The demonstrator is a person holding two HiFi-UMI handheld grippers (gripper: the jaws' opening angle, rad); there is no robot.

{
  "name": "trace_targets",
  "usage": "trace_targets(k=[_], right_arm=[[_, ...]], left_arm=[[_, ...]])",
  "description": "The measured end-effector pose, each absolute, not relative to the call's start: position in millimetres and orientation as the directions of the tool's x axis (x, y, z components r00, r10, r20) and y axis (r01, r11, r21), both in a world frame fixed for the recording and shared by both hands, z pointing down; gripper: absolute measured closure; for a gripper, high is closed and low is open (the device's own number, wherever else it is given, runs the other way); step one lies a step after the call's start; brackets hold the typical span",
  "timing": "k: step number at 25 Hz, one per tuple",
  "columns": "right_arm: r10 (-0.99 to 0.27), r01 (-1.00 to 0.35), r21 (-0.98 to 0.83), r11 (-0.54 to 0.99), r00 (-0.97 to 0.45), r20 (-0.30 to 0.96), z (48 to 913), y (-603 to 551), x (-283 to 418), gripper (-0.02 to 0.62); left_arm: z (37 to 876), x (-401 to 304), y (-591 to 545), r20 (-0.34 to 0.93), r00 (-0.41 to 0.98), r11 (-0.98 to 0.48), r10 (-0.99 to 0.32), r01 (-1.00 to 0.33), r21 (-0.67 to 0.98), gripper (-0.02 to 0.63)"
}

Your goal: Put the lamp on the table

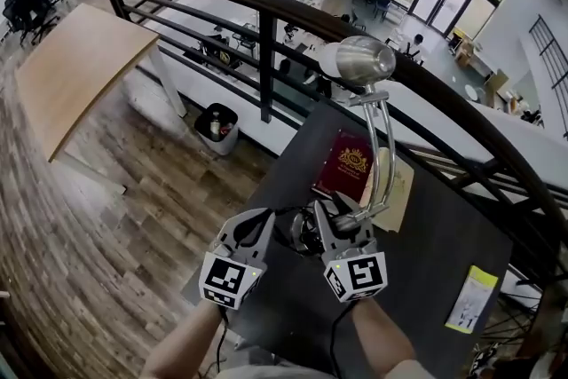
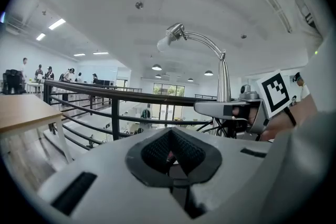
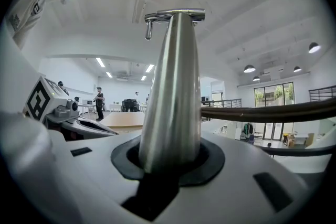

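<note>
The silver lamp (image 1: 383,146) stands upright over the dark table (image 1: 435,248), its round head (image 1: 359,59) up near the railing. My right gripper (image 1: 342,222) is shut on the lower end of the lamp's stem (image 3: 170,92), which rises straight out of the jaws in the right gripper view. My left gripper (image 1: 264,225) sits just left of it, its jaws closed with nothing clearly between them. In the left gripper view the lamp (image 2: 224,73) and the right gripper (image 2: 236,110) show to the right. A dark part with a cable lies between the two grippers.
A red book (image 1: 349,162) and a beige sheet (image 1: 399,182) lie on the table behind the lamp. A yellow-green card (image 1: 470,297) is at the table's right. A curved black railing (image 1: 266,40) runs close behind, and a wooden table (image 1: 80,67) stands at the left on the wood floor.
</note>
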State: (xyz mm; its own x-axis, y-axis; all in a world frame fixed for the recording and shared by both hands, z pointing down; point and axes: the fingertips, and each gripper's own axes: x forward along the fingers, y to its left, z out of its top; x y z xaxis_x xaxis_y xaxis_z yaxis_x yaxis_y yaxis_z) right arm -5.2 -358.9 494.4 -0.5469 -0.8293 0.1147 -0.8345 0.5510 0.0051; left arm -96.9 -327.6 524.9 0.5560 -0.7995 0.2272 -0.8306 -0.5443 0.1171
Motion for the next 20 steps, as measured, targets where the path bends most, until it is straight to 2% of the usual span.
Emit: trace_targets(k=[10,20], right_arm=[[-0.847,-0.863,-0.022,0.504,-0.499,0.183,595,-399,-13,0.477],[-0.873,-0.893,-0.029,0.449,-0.445,0.197,648,-412,-14,0.477]], left_arm=[[601,-94,-383,0.229,0.558,-0.535,-0.797,-0.83,0.161,0.603],[660,-89,-395,0.268,0.57,-0.541,-0.777,-0.822,0.181,0.603]])
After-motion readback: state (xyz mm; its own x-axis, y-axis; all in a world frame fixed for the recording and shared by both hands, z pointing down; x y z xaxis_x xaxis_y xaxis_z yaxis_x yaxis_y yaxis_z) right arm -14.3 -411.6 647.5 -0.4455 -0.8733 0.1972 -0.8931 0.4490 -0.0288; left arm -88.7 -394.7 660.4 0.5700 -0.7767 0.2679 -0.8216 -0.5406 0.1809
